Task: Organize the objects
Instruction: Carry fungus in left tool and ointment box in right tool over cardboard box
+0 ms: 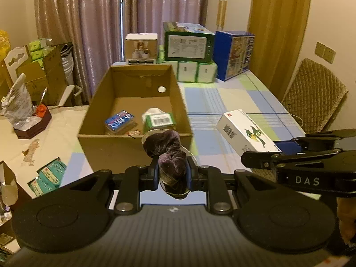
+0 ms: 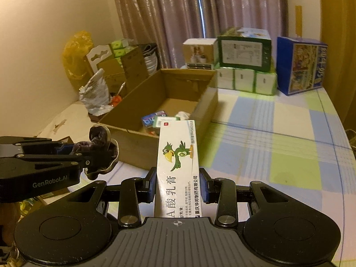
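Holding both loads up short of the carton (image 1: 133,142), I read this as the carry-in stage: each claw has its own item, so both can be dropped in one trip. My left gripper (image 1: 172,173) is clenched on a dark purple velvet scrunchie (image 1: 165,150), pinched low so most of the soft bunch stands up above the pads and hangs clear of the checked tablecloth (image 1: 222,102). It has no real long axis; it just bulges upward and a little left, just before the carton's near wall. My right gripper (image 2: 177,183) is clamped across the width of a white box (image 2: 176,162) with a green bird print, gripped near its near end so the rest sticks out ahead. Its long axis runs straight forward along the fingers, far end aimed at the carton's near right corner, printed face up. From the left camera the same box looks tilted, far end higher. Inside the carton lie a blue pack (image 1: 120,121) and a green-labelled pack (image 1: 160,120), so I judge both items need lifting over the wall, box nose first
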{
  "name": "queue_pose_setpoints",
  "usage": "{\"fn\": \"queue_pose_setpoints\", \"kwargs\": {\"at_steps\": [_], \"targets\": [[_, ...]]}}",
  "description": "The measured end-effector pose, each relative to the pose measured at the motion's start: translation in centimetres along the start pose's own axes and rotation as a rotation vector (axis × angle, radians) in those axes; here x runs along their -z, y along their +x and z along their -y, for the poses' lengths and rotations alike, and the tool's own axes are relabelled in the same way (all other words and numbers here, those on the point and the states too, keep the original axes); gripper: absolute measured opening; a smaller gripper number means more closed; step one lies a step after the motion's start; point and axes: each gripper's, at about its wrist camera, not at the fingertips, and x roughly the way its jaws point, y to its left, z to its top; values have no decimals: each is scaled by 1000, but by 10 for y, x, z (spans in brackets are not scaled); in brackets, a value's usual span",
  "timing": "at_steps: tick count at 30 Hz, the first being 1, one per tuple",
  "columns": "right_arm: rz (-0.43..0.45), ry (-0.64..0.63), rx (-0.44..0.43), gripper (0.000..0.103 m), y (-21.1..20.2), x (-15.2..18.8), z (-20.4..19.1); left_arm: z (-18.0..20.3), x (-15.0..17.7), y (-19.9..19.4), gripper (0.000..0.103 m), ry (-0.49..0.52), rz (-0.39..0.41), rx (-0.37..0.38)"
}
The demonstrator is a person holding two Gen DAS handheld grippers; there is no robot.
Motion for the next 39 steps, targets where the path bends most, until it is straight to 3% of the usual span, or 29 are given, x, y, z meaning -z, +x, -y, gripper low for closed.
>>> {"fn": "queue_pose_setpoints", "kwargs": {"at_steps": [21,39], "targets": [[25,-27,-17,35,42,-54,-12,-42,-35,20,19,0,4,-22],[29,20,-22,35,92,-118,-1,-77,-87,78,19,45,-40,-26]]}}
